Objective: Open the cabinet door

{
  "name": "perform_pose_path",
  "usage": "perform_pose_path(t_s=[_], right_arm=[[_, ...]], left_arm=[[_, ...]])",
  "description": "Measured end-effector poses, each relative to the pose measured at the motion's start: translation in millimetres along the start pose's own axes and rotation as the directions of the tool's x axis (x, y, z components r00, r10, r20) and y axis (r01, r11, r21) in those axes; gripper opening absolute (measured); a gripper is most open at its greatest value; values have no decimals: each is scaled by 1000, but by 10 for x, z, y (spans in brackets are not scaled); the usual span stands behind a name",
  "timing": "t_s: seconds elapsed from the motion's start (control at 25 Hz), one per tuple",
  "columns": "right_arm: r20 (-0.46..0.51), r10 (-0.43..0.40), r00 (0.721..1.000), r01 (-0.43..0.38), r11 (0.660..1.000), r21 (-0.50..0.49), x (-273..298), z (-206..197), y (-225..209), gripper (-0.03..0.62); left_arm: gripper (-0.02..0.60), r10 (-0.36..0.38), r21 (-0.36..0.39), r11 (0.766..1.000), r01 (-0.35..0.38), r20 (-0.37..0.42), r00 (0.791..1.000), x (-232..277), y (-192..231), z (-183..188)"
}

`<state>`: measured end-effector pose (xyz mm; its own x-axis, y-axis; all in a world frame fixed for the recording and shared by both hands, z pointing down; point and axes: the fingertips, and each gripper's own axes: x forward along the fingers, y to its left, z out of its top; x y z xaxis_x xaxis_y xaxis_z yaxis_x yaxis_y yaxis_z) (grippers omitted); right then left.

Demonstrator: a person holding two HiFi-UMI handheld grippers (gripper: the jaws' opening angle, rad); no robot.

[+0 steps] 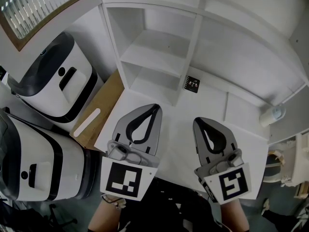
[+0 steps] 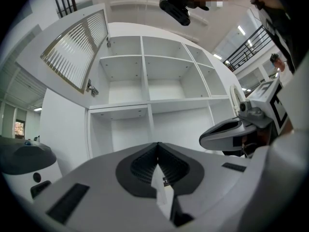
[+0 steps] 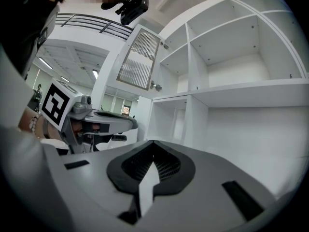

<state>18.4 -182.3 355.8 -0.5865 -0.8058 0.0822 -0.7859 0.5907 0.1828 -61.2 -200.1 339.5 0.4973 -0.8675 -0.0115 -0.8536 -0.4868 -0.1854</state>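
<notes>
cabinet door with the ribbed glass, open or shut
Open: the cabinet door stands swung out to the left on its hinges, and the empty shelves beside it are fully exposed.

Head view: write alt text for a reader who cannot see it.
The left gripper and right gripper, both shut and empty, point at a white open-shelf cabinet seen from above. Its ribbed-glass door stands open at upper left, near two white-and-black machines.

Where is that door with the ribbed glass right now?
The ribbed-glass door sits in the head view's top left corner, swung open away from the white shelf unit, above a white machine.
</notes>
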Motion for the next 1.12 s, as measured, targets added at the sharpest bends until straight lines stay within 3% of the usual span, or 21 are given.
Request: perform_pose_path(t_s=[1.12], right_arm=[[-32,21,999,-20,1000,7,38,-101,5,-1]], left_arm=[[0,15,-16,1000,-15,-22,1000,37,33,-81]])
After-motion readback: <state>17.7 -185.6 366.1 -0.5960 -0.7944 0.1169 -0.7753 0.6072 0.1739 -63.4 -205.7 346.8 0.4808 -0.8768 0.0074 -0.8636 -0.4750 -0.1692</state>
